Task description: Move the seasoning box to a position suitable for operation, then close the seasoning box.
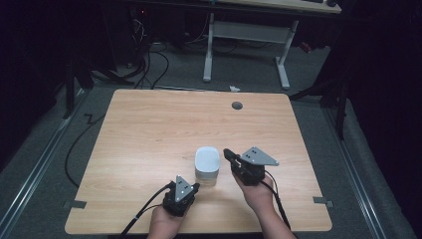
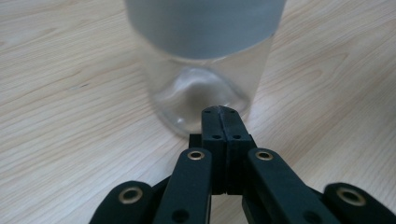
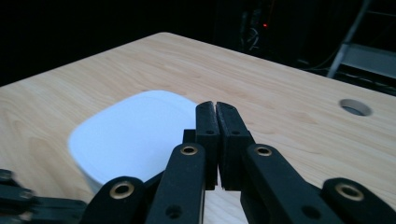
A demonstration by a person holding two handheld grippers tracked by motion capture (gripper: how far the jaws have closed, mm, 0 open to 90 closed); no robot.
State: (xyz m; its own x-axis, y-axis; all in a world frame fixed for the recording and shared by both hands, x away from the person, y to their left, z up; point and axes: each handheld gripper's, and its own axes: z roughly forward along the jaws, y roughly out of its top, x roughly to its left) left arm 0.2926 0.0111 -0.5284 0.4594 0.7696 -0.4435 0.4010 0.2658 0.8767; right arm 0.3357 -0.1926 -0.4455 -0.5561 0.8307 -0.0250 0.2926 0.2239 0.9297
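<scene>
No writing is readable on the jar (image 1: 207, 164): clear glass, rounded-square white lid, standing upright near the worktop's (image 1: 149, 129) front edge. The left claw (image 2: 220, 111) sits pressed together, empty, just before its base; the right claw (image 3: 215, 108) likewise, beside the lid.

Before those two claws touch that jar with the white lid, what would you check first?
1. Jar upright on the table: ok.
2. White lid sits on the jar: ok; whether it is screwed tight, cannot tell.
3. Left claw open wide enough to grip the glass: not ok, jaws shut.
4. Right claw open for the lid: not ok, jaws shut.
5. Left claw lined up low at the jar's base: ok.
6. Right claw at lid height beside the jar: ok.
</scene>
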